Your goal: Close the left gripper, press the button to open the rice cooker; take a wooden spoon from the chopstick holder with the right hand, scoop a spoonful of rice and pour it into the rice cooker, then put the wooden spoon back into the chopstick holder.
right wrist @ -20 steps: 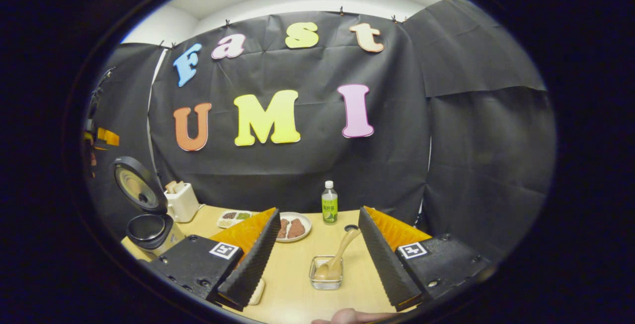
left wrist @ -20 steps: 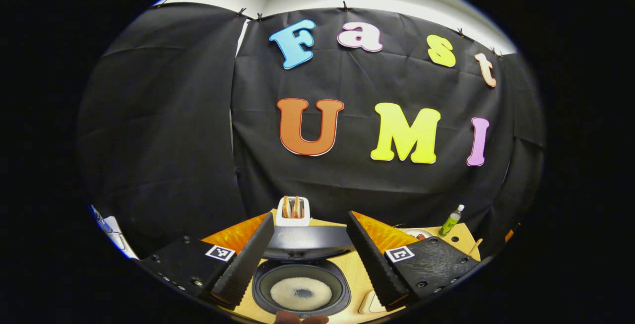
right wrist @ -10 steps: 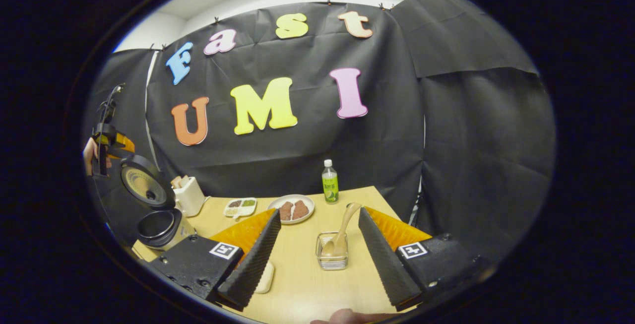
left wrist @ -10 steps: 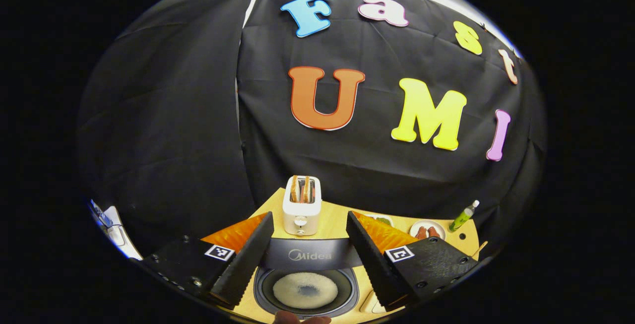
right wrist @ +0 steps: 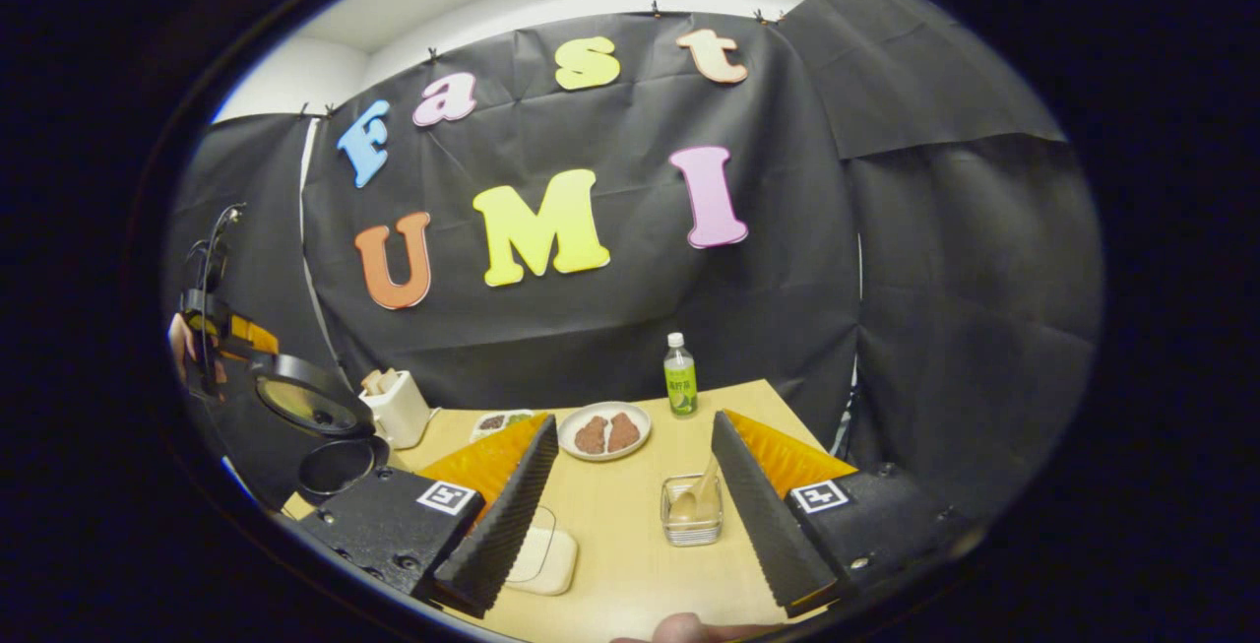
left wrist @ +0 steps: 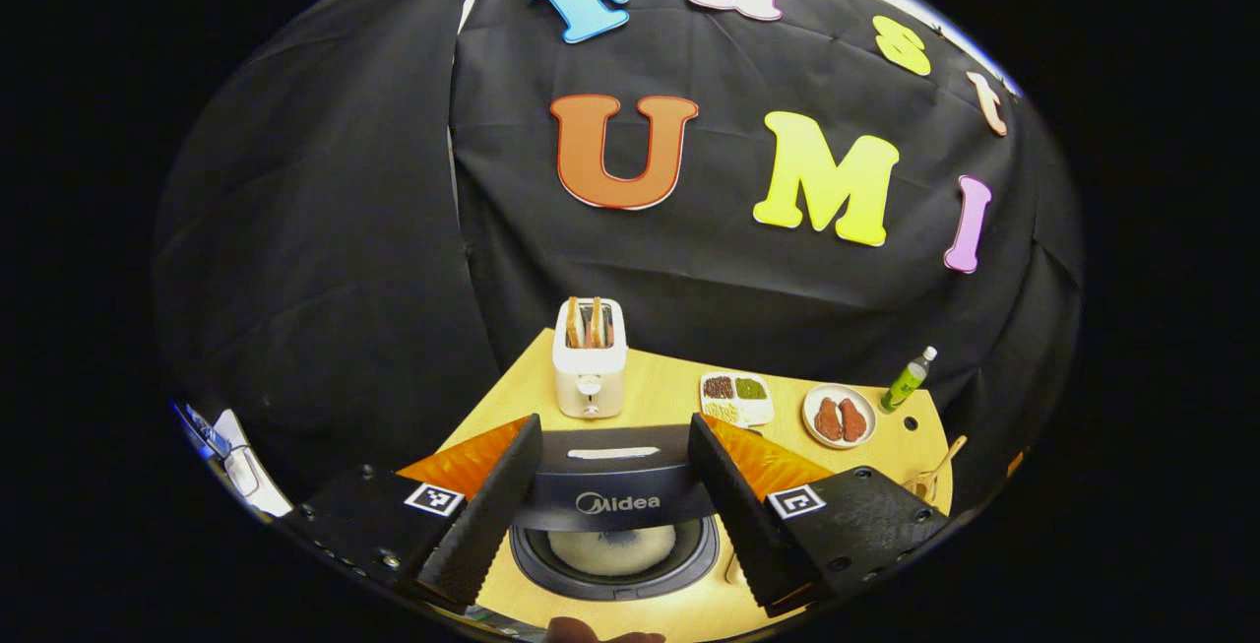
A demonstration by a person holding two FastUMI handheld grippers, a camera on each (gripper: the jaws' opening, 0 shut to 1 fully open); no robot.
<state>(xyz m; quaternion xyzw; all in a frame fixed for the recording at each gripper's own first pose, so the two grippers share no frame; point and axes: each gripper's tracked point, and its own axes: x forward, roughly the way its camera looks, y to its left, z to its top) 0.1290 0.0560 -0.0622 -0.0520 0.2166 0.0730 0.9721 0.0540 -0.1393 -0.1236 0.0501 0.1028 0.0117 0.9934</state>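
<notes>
In the left gripper view my left gripper [left wrist: 612, 426] is open, one finger on each side of the black rice cooker lid [left wrist: 615, 485]. The lid leans low over the pot [left wrist: 615, 579], which has white rice [left wrist: 610, 549] in it. The right gripper view shows the rice cooker [right wrist: 335, 466] at far left, its lid [right wrist: 310, 397] nearly level, with the left gripper [right wrist: 212, 343] and a hand behind it. My right gripper [right wrist: 633, 418] is open over the table. Beyond its fingers the wooden spoon [right wrist: 701, 495] stands in a small clear holder [right wrist: 692, 523].
On the wooden table [right wrist: 630, 564] are a white toaster [left wrist: 589, 367], a divided dish [left wrist: 736, 397], a plate of meat [right wrist: 603, 431], a green bottle [right wrist: 678, 387] and a flat white box [right wrist: 546, 559] near my right gripper's left finger. Black cloth walls close the back and sides.
The cooker lid has swung down from upright to nearly level over the pot. The left gripper rose and pulled back. The right gripper drifted right, with the spoon holder nearer its right finger.
</notes>
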